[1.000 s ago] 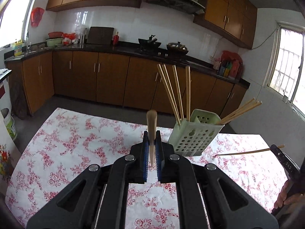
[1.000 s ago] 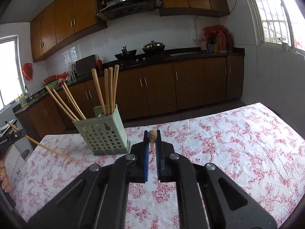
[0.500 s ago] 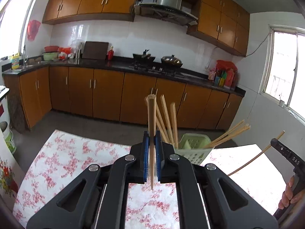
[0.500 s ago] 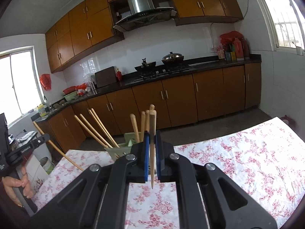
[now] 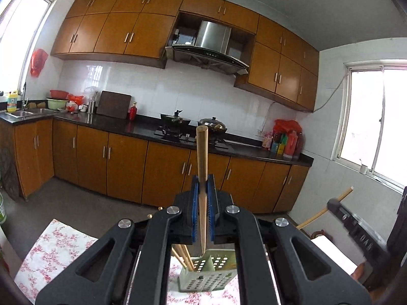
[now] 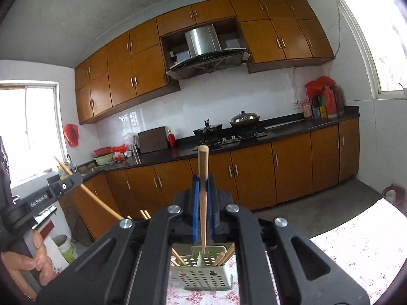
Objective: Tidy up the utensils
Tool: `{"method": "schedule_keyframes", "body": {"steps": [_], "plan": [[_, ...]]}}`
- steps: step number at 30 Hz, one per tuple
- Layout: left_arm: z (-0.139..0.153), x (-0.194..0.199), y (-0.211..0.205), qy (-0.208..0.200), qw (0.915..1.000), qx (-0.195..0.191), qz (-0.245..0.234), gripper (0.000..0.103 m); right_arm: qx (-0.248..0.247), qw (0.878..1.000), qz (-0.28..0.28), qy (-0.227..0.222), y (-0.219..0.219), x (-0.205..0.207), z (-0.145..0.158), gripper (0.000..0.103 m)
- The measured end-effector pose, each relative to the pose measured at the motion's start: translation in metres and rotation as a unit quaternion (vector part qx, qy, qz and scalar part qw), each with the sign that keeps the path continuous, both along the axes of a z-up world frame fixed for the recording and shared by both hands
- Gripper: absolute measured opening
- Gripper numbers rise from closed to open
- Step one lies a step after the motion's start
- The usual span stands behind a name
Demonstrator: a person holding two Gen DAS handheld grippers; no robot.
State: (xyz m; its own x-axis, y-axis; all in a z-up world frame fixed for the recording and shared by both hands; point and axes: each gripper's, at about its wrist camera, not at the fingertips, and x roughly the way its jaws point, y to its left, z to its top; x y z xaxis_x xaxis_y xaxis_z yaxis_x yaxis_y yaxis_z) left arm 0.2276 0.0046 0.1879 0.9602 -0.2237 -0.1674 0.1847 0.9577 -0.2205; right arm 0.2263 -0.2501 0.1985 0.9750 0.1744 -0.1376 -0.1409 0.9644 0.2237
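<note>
Two handheld tongs each hold one wooden chopstick above a pale green perforated holder on a table with a red-flowered cloth.

The left tongs [image 5: 202, 213] are closed on a chopstick [image 5: 202, 178] that stands nearly upright between the blue pads, thick end up, thin tip pointing down just above the near rim of the holder [image 5: 207, 273]. The right tongs [image 6: 202, 213] are likewise clamped on a chopstick [image 6: 203, 190], its tip poised over the middle divider of the holder [image 6: 201, 272].

A second ago both tongs were lower and farther back, with the holder ahead of them and the chopsticks pointing more forward. Since then both have risen, moved over the holder and swung their chopsticks vertical. The holder now sits directly below the pads of each. This suggests both sticks are lined up for dropping in, though neither has been let go yet.

Counts: two tongs, two held chopsticks, one holder. Of the chopsticks already in the holder, the right view shows about six ends, partly hidden by the tongs, so the total is uncertain. No loose chopsticks show on the visible tablecloth [image 6: 356, 249].
</note>
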Motion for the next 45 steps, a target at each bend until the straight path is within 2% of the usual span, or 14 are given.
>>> {"method": "schedule_keyframes", "body": {"steps": [6,12,27,29,31,33,36,38,44,45], "plan": [[-0.034,0.032,-0.013,0.040,0.9992,-0.005,-0.003,0.007,0.004,0.999,0.006,0.044,0.001,0.035,-0.023,0.007],[-0.057,0.042,-0.017,0.066,0.9977,0.002,-0.011,0.007,0.003,0.998,0.011,0.063,0.003,0.043,-0.042,0.007],[-0.068,0.046,-0.029,0.092,0.9952,0.025,-0.018,0.007,-0.007,0.997,0.008,0.082,0.010,0.054,-0.057,0.008],[-0.068,0.047,-0.029,0.097,0.9948,0.023,-0.019,0.007,-0.011,0.996,0.002,0.086,0.012,0.055,-0.056,0.010],[-0.067,0.044,-0.026,0.095,0.9951,0.021,-0.018,0.008,-0.011,0.996,-0.002,0.084,0.011,0.052,-0.055,0.020],[-0.064,0.040,-0.022,0.094,0.9952,0.016,-0.021,0.011,-0.010,0.997,-0.006,0.078,0.012,0.048,-0.053,0.023],[-0.058,0.032,-0.016,0.087,0.9960,0.010,-0.020,0.019,-0.010,0.998,-0.010,0.069,0.009,0.039,-0.049,0.026],[-0.053,0.025,-0.012,0.079,0.9967,0.008,-0.018,0.029,-0.012,0.998,-0.015,0.060,0.007,0.031,-0.046,0.031],[-0.047,0.005,-0.004,0.069,0.9974,0.006,-0.019,0.034,-0.019,0.999,-0.019,0.042,0.004,0.005,-0.043,0.047],[-0.047,0.001,-0.002,0.067,0.9975,0.006,-0.019,0.036,-0.024,0.999,-0.019,0.038,0.005,-0.001,-0.043,0.053]]}}
